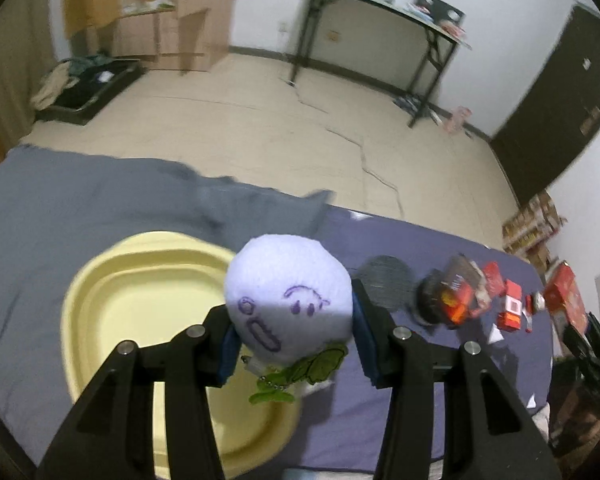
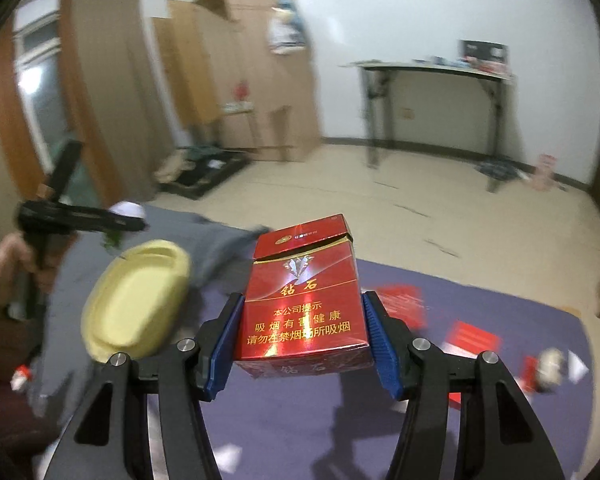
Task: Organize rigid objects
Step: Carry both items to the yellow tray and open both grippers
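**Both tongs carry something above the covered bench**

The red cigarette pack stands upright in the middle of the right wrist view, clamped between the blue pads of the right tongs. Its lid is a little open at the top, and gold Chinese letters run across its front. It is lifted above the purple cloth that covers the bench.

The white plush toy sits in the middle of the left wrist view, squeezed between the pads of the left tongs. It has a face drawn in purple lines, and green leaves with a small bead chain hang under it. It is held over the right edge of the yellow tray, which lies at the lower left of that frame on the grey cloth.

In the right wrist view the yellow tray is at the left of the pack, and the left tongs with the toy appear above it at the left edge.

At the right of the left wrist view, more red packs and a dark round disc lie on the purple cloth. A folding table stands by the far wall in the upper right.
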Available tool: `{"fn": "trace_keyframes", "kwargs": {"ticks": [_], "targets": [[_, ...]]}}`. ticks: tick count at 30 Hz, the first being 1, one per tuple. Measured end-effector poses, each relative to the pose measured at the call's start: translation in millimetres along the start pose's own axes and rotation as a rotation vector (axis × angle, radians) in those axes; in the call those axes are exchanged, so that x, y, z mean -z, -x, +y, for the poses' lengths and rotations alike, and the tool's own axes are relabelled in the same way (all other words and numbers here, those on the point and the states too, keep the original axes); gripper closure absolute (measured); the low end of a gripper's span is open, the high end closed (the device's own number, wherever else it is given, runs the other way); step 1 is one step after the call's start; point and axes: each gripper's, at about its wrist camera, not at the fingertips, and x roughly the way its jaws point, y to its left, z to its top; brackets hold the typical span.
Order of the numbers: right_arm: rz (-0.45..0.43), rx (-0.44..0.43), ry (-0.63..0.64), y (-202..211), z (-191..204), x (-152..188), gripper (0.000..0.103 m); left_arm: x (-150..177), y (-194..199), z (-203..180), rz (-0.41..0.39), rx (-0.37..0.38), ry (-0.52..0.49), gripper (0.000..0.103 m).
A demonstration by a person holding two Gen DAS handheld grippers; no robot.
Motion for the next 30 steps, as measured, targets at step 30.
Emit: {"fn": "trace_keyframes", "kwargs": {"ticks": [30], "targets": [[0.484,-0.298,0.317,-321,240,31,0.046,41,-99,173,0.169,-0.109,0.162,0.053]]}}
